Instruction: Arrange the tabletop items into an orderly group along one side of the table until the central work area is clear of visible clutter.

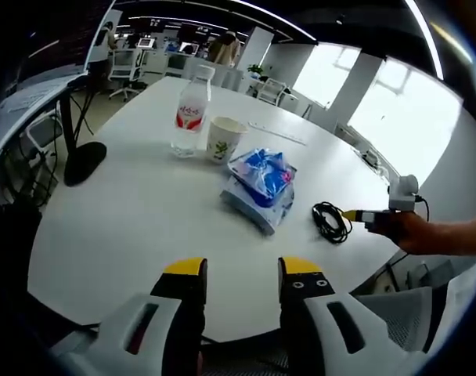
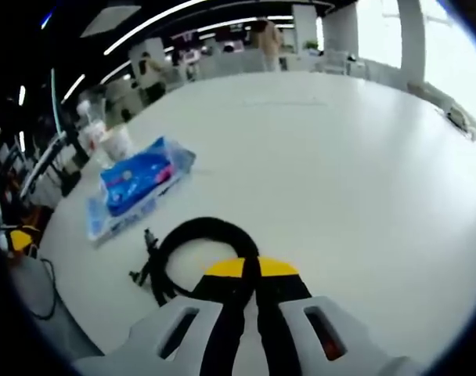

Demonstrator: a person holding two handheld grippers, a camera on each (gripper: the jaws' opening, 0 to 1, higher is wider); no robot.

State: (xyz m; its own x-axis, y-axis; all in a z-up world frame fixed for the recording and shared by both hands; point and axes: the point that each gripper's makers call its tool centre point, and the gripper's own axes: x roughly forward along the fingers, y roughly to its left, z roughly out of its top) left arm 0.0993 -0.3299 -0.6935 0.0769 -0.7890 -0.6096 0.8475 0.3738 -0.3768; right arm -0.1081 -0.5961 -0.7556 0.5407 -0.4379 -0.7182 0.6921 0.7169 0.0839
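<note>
Clearly, the right gripper (image 2: 250,268), clamped on the coiled black cable (image 2: 192,249), could drag its loose plug end into the nearby tissue pack (image 2: 136,184), while the left gripper (image 1: 242,270) waits unclenched and empty.

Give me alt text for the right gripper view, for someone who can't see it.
The right gripper is shut on a coiled black cable lying on a white table. A blue tissue pack lies beyond the cable.

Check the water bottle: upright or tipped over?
Upright. In the left gripper view the water bottle stands on its base on the white table, cap at top, beside the paper cup.
</note>
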